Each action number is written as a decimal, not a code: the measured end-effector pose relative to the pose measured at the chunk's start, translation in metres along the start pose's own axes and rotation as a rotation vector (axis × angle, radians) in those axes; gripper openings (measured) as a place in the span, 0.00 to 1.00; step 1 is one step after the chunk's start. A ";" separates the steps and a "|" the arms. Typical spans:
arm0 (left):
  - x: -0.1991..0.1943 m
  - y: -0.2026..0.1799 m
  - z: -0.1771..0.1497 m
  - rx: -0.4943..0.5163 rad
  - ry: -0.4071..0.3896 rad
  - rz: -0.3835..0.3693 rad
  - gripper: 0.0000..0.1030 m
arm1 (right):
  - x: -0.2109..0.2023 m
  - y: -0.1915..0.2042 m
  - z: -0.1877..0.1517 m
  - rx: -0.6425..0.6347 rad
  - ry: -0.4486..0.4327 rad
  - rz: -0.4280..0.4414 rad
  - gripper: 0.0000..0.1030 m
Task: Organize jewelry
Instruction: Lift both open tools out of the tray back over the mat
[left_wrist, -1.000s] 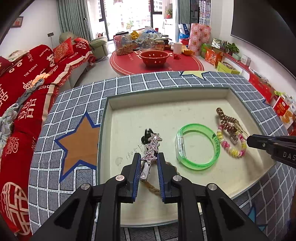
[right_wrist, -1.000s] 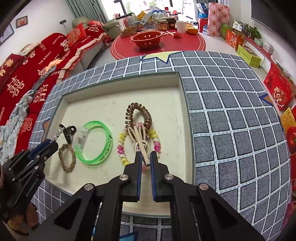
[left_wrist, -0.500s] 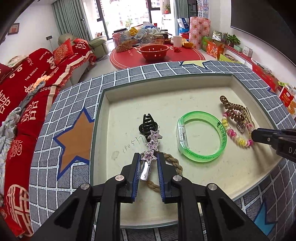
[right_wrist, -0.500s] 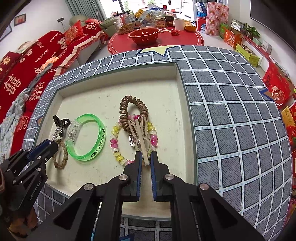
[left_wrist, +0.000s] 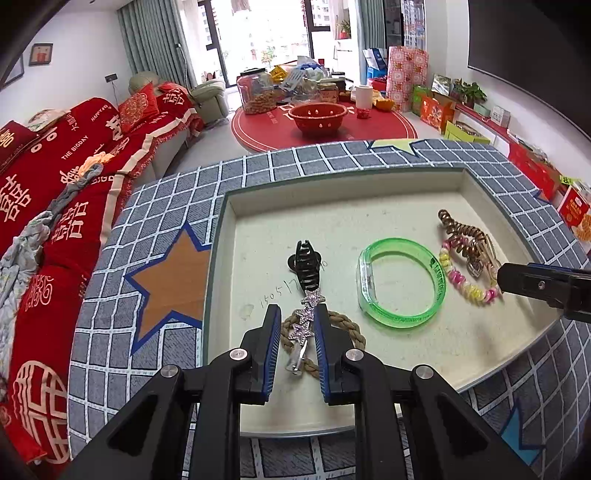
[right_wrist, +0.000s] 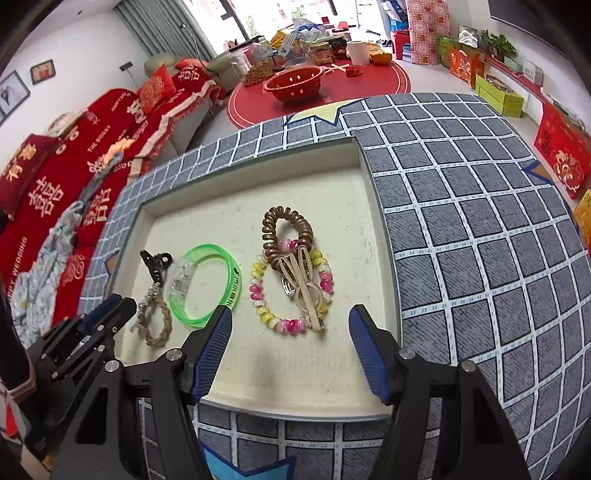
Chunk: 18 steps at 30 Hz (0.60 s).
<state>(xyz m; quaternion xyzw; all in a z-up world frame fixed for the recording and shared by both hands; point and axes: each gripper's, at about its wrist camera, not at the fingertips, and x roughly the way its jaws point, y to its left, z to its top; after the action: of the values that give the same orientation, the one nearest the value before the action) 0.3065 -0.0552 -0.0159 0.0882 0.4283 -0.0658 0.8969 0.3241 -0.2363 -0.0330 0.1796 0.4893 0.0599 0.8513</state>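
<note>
All pieces lay in the tray (right_wrist: 369, 177); my right tongs (right_wrist: 290, 328) gaped, empty; my left tongs (left_wrist: 295, 332) straddled the star clip (left_wrist: 304, 325), unclenched; sorting seemed nearly finished.

Tray (right_wrist: 364, 168) floor lies bare along its far wall and far-left corner, and in front of the right gripper (right_wrist: 290, 341), whose fingers stand wide apart. The green bangle (right_wrist: 205, 284) and bead bracelet (right_wrist: 290, 291) crowd the middle, with narrow gaps between. The raised rim bounds all sides.
</note>
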 end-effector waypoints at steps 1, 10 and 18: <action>-0.002 0.001 0.001 -0.001 -0.005 0.002 0.31 | -0.002 0.000 0.000 0.006 -0.005 0.006 0.68; -0.022 0.001 -0.003 -0.011 -0.023 -0.006 0.31 | -0.029 0.004 -0.009 0.037 -0.047 0.061 0.80; -0.052 0.005 -0.020 -0.025 -0.097 -0.012 1.00 | -0.053 0.018 -0.024 -0.009 -0.074 0.053 0.80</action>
<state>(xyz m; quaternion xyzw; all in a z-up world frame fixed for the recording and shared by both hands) 0.2596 -0.0435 0.0127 0.0711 0.3857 -0.0702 0.9172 0.2772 -0.2282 0.0055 0.1906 0.4526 0.0779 0.8676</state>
